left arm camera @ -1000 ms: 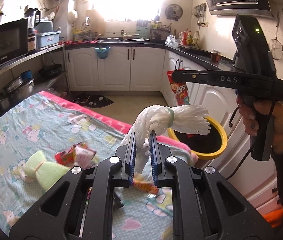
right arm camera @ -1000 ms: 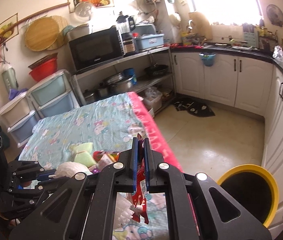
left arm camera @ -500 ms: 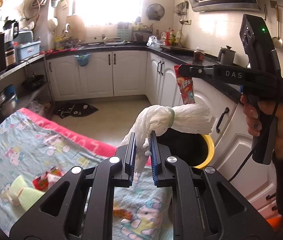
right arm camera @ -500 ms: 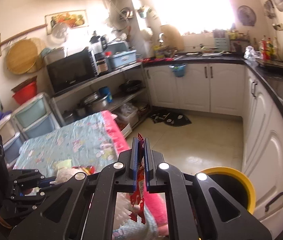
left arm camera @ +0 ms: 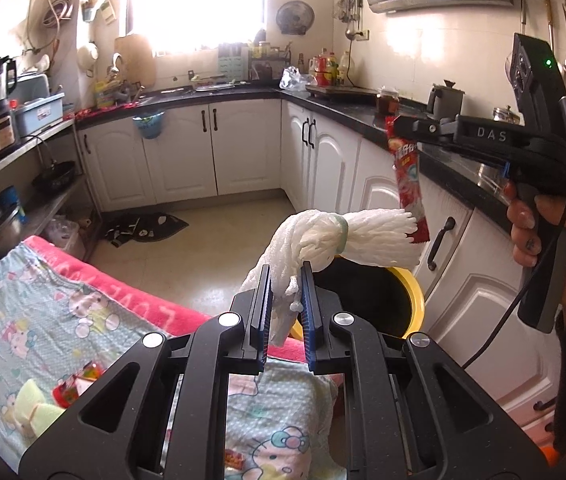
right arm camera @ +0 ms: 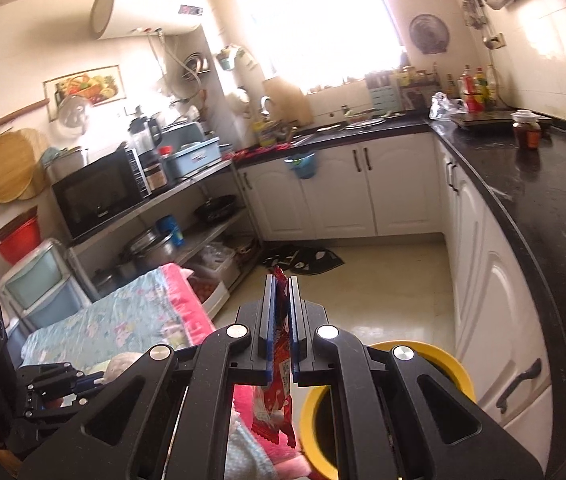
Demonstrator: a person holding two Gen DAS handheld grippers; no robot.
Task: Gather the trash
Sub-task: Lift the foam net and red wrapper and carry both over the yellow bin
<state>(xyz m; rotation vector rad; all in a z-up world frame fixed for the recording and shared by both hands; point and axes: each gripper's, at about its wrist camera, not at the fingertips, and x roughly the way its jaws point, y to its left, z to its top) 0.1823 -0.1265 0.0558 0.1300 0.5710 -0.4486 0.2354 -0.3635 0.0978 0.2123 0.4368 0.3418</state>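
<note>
The left gripper point(left arm camera: 286, 280) is pinching a white foam net bundle point(left arm camera: 337, 240) tightly, holding it above the yellow bin point(left arm camera: 417, 300). The right gripper point(right arm camera: 281, 292) is clamping a red snack wrapper point(right arm camera: 277, 400), which is dangling beside the bin's rim.

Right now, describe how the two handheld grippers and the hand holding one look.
Both grippers are matte black plastic with silver pivot screws and blue-padded fingers. The right gripper has a pistol-style handle, white "DAS" lettering, a lit green light and a thin black cable trailing down. The hand on it wears a dark sleeve. The left gripper looks the same.
</note>
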